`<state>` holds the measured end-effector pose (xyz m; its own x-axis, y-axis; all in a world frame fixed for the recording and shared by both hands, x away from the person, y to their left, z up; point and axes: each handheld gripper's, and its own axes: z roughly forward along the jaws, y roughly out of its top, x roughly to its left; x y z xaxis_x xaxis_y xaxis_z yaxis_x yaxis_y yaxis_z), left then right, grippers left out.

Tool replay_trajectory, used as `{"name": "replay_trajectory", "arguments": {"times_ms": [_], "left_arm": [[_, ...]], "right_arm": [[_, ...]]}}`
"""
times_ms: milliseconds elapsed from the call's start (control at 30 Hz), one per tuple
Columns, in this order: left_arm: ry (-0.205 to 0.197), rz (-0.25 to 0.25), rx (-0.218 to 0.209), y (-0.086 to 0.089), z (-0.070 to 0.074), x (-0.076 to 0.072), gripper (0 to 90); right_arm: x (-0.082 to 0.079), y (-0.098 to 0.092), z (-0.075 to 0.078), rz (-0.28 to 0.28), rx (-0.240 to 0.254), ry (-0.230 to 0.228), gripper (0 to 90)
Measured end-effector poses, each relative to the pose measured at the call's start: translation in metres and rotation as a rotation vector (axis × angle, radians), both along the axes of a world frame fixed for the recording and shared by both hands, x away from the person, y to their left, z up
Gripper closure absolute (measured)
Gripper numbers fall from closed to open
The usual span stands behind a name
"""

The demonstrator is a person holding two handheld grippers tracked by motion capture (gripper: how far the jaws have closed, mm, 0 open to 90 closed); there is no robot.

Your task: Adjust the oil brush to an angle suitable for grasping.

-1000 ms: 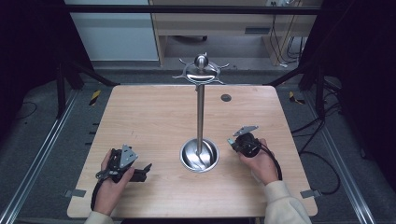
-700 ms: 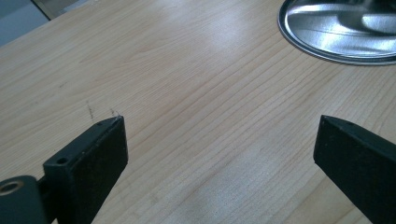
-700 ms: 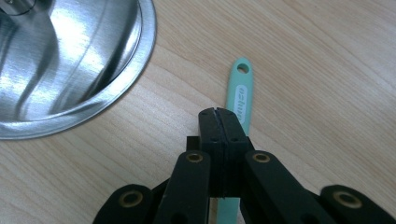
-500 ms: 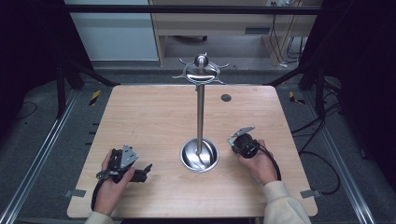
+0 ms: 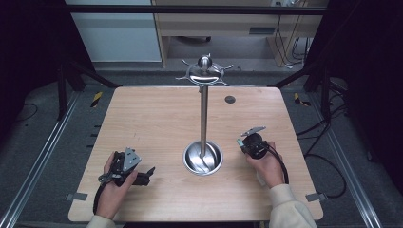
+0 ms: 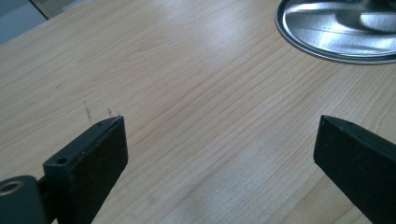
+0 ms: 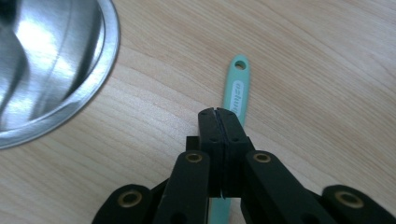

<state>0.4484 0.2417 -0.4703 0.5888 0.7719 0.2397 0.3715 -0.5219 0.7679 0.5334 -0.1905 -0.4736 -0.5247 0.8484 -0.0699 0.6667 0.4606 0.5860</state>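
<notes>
High view: both hands rest on the bench; the steel stand sits between them.

Left gripper view: the left gripper has its fingers wide apart, holding nothing.

Right gripper view: the right gripper has its fingers pressed together above a mint-green handle. It looks light, stiff and slick; grip mid-shaft.

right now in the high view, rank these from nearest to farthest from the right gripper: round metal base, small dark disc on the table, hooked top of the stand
1. Round metal base: just to the left of the right gripper, on the table.
2. Small dark disc: farther up the table, near the far edge.
3. Hooked top of the stand: highest in the picture, at the end of the upright pole.
</notes>
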Motion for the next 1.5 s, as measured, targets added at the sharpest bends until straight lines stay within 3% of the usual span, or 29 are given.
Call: {"name": "replay_trajectory", "arguments": {"times_ms": [167,200,233,333,467,733,900,1500], "left_arm": [[0.001,0.003,-0.003,0.001,0.000,0.000,2.6],[0.002,0.003,-0.004,0.001,0.000,0.000,2.6],[0.005,0.000,0.006,0.001,0.000,0.000,2.6],[0.005,0.000,0.005,0.000,0.000,0.000,2.6],[0.006,0.000,0.005,0.001,0.000,0.001,2.6],[0.006,0.001,0.001,0.000,-0.001,0.000,2.6],[0.008,-0.001,0.006,0.000,0.000,0.000,2.6],[0.008,-0.002,0.003,-0.001,-0.001,0.000,2.6]], "right_arm": [[-0.005,-0.005,0.013,-0.036,0.021,0.042,81.9],[-0.005,-0.007,0.015,-0.048,0.012,0.071,75.7],[-0.005,-0.007,0.015,-0.048,0.012,0.071,75.7],[-0.005,-0.009,0.016,-0.068,-0.016,0.130,65.3],[-0.003,-0.011,0.018,-0.075,-0.027,0.162,61.5],[-0.003,-0.012,0.014,-0.084,-0.072,0.246,62.8],[-0.003,-0.011,0.012,-0.065,-0.090,0.264,66.9],[-0.003,-0.010,0.007,-0.085,-0.102,0.334,77.1]]}}
